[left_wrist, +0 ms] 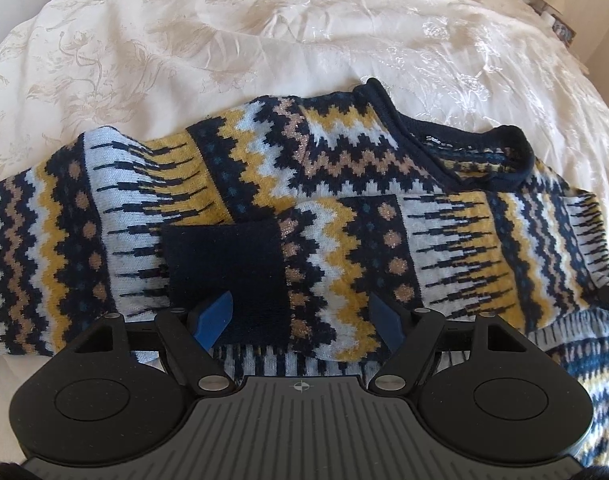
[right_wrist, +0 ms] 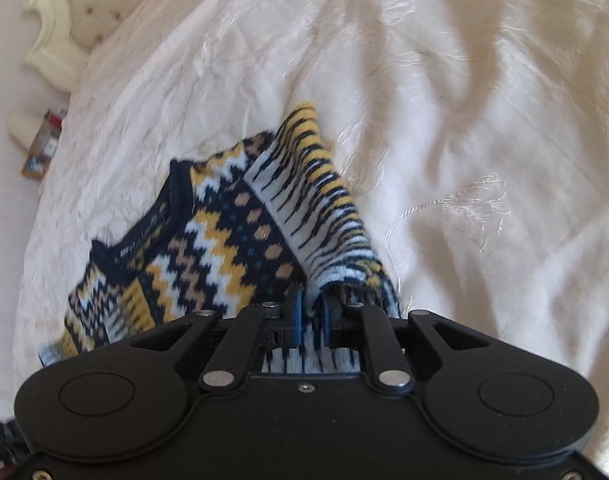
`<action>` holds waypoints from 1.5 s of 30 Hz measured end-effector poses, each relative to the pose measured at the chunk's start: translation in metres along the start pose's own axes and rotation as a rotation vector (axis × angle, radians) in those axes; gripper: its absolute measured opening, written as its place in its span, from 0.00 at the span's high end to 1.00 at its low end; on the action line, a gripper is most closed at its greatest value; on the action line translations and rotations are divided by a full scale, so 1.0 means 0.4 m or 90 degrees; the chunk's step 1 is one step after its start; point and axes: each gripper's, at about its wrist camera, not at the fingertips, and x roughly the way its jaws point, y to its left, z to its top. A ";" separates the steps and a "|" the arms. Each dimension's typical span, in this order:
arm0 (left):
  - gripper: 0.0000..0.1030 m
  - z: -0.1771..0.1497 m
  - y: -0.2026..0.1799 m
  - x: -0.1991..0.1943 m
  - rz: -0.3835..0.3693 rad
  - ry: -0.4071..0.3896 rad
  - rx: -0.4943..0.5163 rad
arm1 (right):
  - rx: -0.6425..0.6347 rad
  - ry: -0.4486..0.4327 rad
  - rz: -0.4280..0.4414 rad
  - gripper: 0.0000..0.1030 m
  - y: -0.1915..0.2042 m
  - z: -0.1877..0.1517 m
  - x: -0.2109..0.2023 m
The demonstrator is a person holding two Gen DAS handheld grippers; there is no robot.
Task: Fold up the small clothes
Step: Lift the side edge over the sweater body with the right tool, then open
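While under parted left tongs (left_wrist: 302, 320), sweater (left_wrist: 324, 184) (sleeve pinched) between right tongs (right_wrist: 311, 312).

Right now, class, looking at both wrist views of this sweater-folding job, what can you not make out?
- Navy, yellow and pale-blue patterned knit sweater: its hem, left wrist view, hidden behind the open left hand-held gripper.
- Neck label: text too small to read.
- Pinched sleeve edge, right wrist view: hidden between the shut right hand-held gripper fingers.
- Box beside the cream floral bedspread: blurred, cut off.
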 end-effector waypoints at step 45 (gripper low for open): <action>0.28 0.025 -0.028 0.028 -0.019 0.011 0.027 | -0.551 0.065 -0.022 0.83 0.169 0.223 0.071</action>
